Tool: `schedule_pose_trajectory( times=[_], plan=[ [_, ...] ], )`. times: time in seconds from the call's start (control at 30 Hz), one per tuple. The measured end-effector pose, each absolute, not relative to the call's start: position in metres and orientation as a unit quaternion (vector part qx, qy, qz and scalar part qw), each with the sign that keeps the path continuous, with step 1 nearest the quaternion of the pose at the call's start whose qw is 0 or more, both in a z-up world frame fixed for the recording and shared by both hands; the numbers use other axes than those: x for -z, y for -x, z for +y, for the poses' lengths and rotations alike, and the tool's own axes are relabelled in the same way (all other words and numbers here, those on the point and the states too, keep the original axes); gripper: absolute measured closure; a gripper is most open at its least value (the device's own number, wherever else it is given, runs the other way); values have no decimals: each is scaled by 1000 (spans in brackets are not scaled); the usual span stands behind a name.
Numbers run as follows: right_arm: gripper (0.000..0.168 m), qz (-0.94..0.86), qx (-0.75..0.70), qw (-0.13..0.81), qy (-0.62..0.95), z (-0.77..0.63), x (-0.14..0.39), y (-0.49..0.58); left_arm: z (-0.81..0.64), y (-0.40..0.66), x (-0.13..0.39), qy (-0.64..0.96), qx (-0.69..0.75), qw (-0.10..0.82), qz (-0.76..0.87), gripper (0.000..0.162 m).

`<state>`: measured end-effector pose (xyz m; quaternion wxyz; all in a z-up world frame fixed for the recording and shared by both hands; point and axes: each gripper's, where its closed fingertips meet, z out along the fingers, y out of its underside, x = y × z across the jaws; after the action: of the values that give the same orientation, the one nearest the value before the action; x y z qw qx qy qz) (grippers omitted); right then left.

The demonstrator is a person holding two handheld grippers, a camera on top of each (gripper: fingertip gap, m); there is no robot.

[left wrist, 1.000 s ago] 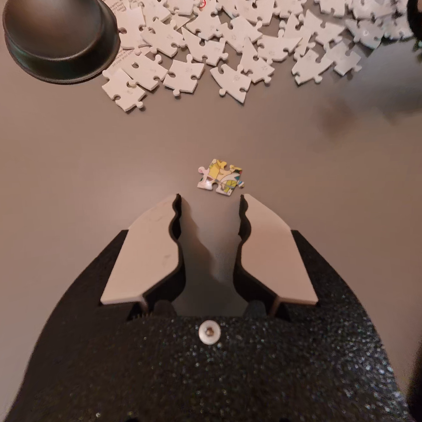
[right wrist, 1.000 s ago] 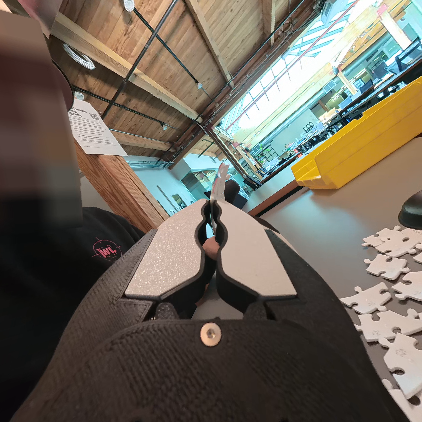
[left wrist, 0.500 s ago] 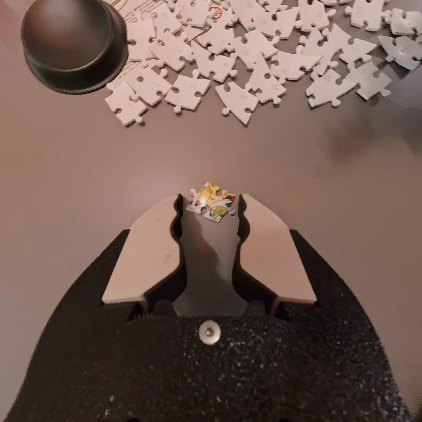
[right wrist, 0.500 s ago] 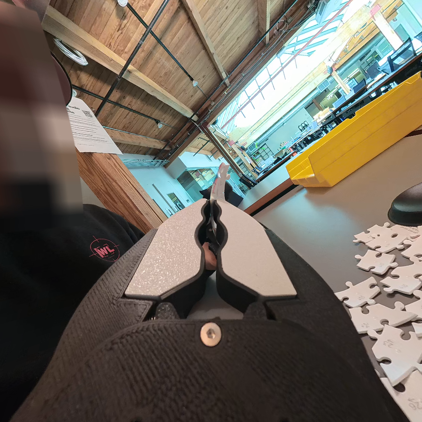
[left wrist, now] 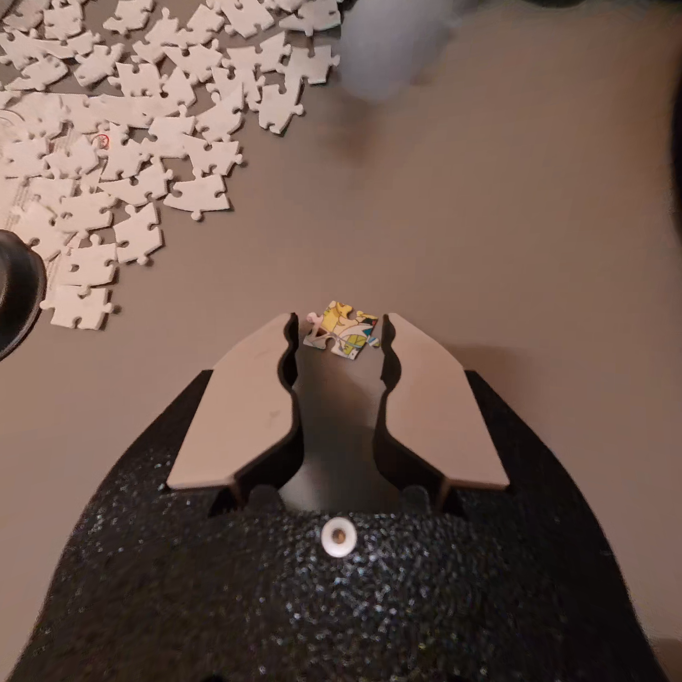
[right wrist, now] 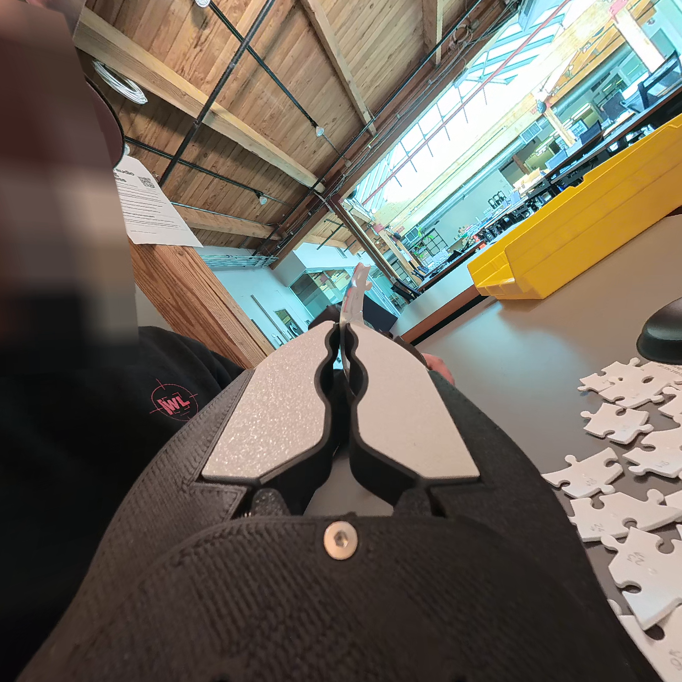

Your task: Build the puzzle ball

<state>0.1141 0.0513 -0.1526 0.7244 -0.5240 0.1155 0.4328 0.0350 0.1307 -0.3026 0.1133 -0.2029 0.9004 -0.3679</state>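
Observation:
In the left wrist view a small coloured cluster of joined puzzle pieces [left wrist: 341, 329], yellow and white, picture side up, lies on the grey table. My left gripper [left wrist: 338, 320] is open and the cluster lies between its fingertips, which stand on either side of it without closing on it. In the right wrist view my right gripper [right wrist: 343, 326] is shut on a thin puzzle piece [right wrist: 355, 293], held edge-on and sticking up past the fingertips, raised above the table and tilted toward the ceiling.
Many white face-down puzzle pieces [left wrist: 147, 155] are spread at the upper left over a printed sheet; they also show in the right wrist view [right wrist: 620, 479]. A black round stand [left wrist: 14, 288] sits at the left edge. A yellow bin [right wrist: 575, 240] stands at the table's far side. A person in black [right wrist: 92, 424] is at the left.
My left gripper has moved forward and turned, so the coloured cluster now lies between its open fingertips and the white pile has shifted left. My right gripper still holds its piece, slightly shifted.

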Motion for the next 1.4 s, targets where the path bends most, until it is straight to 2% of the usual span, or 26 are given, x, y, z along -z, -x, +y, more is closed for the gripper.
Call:
schedule_pose_trajectory(
  times=[0.23,0.37,0.5,0.73,0.77,0.83,0.9,0.93,1.0,1.1,1.27,1.4],
  plan=[
    [166,119,-432,726,522,51,153,-116,134,-26,296,400,347,91,843,115],
    [166,116,-434,723,525,52,153,-113,130,-20,310,501,299,130,802,113],
    [166,109,-433,722,528,53,152,-110,127,-26,313,520,276,180,788,109],
    [166,50,-466,728,501,45,140,-94,136,-33,313,525,255,163,796,122],
    [166,25,-452,738,499,42,137,-90,137,-34,313,517,253,158,802,131],
    [166,-41,-356,780,512,37,128,-82,138,-36,313,495,253,147,818,135],
    [166,-97,-175,816,542,37,118,-79,139,-39,313,478,253,145,828,135],
    [166,-120,-60,817,561,40,114,-80,142,-41,313,474,251,151,830,130],
    [166,-171,184,766,592,44,110,-84,148,-43,313,478,256,158,825,119],
    [166,-249,441,629,590,53,116,-87,149,-44,313,489,276,154,813,123],
    [166,-310,537,529,580,67,129,-82,149,-43,313,484,272,156,817,123],
    [167,-315,556,504,581,67,133,-87,150,-42,313,488,265,153,817,122]
  ],
)
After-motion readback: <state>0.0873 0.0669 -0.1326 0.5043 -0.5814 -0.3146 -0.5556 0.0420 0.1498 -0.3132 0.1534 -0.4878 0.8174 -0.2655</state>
